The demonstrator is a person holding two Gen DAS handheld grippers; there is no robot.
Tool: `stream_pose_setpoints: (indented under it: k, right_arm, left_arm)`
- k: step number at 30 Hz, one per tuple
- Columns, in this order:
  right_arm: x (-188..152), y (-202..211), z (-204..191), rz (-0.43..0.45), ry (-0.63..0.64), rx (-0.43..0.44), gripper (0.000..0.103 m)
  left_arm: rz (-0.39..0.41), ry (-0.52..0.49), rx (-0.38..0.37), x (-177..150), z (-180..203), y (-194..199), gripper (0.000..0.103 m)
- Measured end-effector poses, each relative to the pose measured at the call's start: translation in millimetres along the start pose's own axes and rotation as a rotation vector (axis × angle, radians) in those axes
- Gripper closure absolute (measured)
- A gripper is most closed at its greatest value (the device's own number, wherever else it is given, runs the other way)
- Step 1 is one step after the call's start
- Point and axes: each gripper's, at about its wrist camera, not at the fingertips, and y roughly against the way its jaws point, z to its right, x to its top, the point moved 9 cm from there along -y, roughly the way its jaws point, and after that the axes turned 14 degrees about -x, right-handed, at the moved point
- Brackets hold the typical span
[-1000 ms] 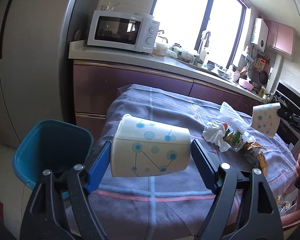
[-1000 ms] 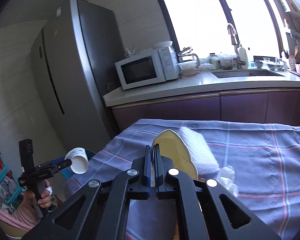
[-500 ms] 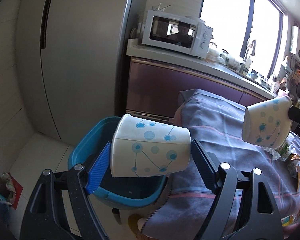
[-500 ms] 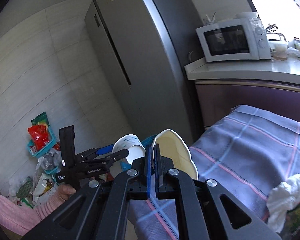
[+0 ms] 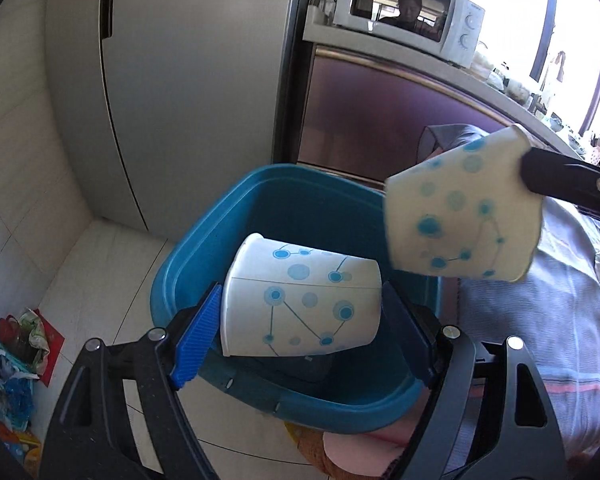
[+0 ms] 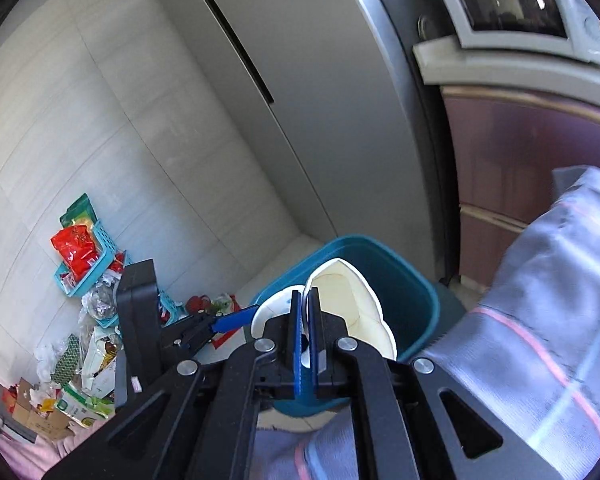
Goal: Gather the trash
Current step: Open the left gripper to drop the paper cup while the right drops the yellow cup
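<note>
My left gripper (image 5: 300,312) is shut on a white paper cup with blue dots (image 5: 300,304), held sideways over the blue trash bin (image 5: 204,248). My right gripper (image 6: 305,304) is shut on the rim of a second, squashed dotted paper cup (image 6: 352,312). That cup also shows in the left wrist view (image 5: 460,224), hanging over the bin's right rim. The bin also shows in the right wrist view (image 6: 404,280), right under both cups. The left gripper and its cup (image 6: 272,312) sit just left of my right one.
A grey fridge (image 5: 188,80) stands behind the bin, a purple cabinet (image 5: 380,120) with a microwave (image 5: 404,16) beside it. The cloth-covered table (image 6: 548,320) is to the right. Baskets and packaging (image 6: 84,264) litter the floor at left.
Both grippers have swung left from the table to over the blue bin, each still holding its cup. The two cups are now close together above the bin.
</note>
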Motion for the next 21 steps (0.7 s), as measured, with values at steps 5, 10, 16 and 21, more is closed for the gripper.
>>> stream_pose_setpoints:
  k: [5, 10, 16, 21]
  right_arm:
    - [-2.3, -35.4, 3.6, -0.06, -0.036, -0.037, 0.093]
    - [-6.7, -32.8, 11.0, -0.054, -0.049, -0.051, 0.089]
    - [-9.7, -3.2, 22.7, -0.014, -0.052, -0.05, 0.076]
    - [-21.5, 27.7, 29.7, 0.008, -0.028, -0.058, 0.072]
  left_arm:
    - [-0.025, 0.041, 0.016, -0.8, -11.5, -20.6, 0.024]
    - [-0.013, 0.05, 0.009, -2.1, -10.8, -23.8, 0.024]
    - [-0.01, 0.047, -0.001, -8.3, -6.0, -19.5, 0.023]
    - [-0.045, 0.075, -0.016, -16.9, -9.1, -24.1, 0.021]
